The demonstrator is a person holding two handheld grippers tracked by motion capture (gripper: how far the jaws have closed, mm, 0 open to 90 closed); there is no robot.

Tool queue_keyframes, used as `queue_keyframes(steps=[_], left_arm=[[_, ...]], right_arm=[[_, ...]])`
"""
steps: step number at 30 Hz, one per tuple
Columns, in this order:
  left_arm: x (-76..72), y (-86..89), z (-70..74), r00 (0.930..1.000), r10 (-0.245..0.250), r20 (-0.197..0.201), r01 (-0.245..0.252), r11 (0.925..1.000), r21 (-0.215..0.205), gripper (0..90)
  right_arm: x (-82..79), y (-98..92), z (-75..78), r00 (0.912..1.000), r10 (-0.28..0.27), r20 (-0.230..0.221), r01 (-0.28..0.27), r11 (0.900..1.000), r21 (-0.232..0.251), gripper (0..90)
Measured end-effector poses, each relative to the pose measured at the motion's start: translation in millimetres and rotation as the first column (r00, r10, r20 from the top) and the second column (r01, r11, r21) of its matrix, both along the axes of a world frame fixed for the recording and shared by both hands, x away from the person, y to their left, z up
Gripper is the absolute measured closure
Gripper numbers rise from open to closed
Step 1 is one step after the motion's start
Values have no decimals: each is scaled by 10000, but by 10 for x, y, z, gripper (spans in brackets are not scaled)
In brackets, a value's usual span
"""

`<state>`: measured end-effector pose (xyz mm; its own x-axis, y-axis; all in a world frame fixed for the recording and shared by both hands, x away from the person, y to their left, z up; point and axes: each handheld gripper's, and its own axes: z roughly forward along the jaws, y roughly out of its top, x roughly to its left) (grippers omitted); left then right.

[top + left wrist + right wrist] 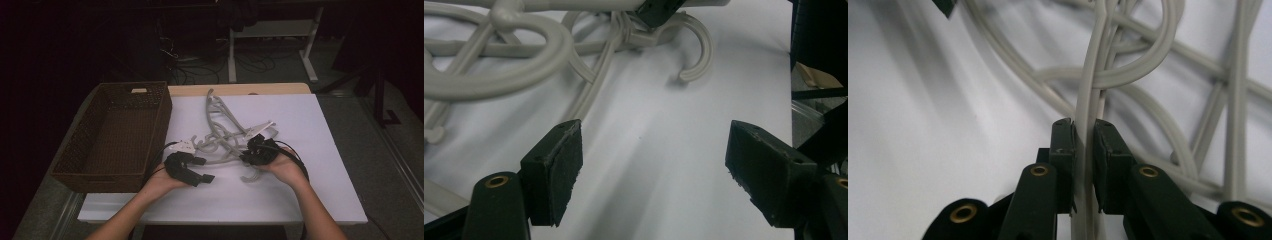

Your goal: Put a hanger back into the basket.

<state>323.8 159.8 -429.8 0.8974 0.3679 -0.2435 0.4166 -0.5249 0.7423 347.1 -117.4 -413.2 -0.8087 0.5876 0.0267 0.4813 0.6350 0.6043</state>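
- Nearest, the left gripper (192, 172) rests on the white table (310, 190) with its jaws wide apart and nothing between them.
- A little further, the right gripper (252, 150) pinches one thin bar of a grey hanger (1087, 115) tight between its jaws.
- That bar belongs to a tangled hanger pile (225, 132) in the middle of the table.
- I think one hanger is being pulled loose; next it must be lifted free without dragging the others.
- The brown basket (70, 167) waits at the left.
- The room behind is too dark to make out.
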Motion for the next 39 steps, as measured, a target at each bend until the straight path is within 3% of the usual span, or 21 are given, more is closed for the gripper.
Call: queue_keyframes(steps=[3,5,11,18,26,31,35,39], left_arm=[[-36,6,-13,10000,-74,-55,74,10000,50,230],[-53,10,-19,9999,-102,-84,103,9999,46,230],[-105,20,-27,9998,-128,-139,128,9999,8,230],[-188,33,-40,9997,-210,-149,209,9998,-11,228],[-215,60,-45,9996,-238,-138,237,9997,-91,227],[-218,65,-35,9996,-269,-110,268,9996,-96,226],[-220,65,-33,9995,-286,-92,285,9996,-84,226],[-218,68,-37,9994,-333,-73,333,9994,-34,227]], right_arm=[[5,-15,-37,9995,168,-263,-167,9999,46,732],[17,-33,-20,9991,174,-391,-160,9992,355,678],[103,-54,108,9983,-378,-454,427,9927,1125,597],[411,218,261,9941,-970,-482,1029,9846,1413,577],[825,611,228,9892,-1196,-851,1299,9832,1283,611],[1052,864,120,9828,-1510,-1061,1595,9842,767,628],[1223,969,28,9701,-1963,-1425,2062,9767,588,633],[1301,1055,-85,9629,-2099,-1698,2146,9767,95,651]])
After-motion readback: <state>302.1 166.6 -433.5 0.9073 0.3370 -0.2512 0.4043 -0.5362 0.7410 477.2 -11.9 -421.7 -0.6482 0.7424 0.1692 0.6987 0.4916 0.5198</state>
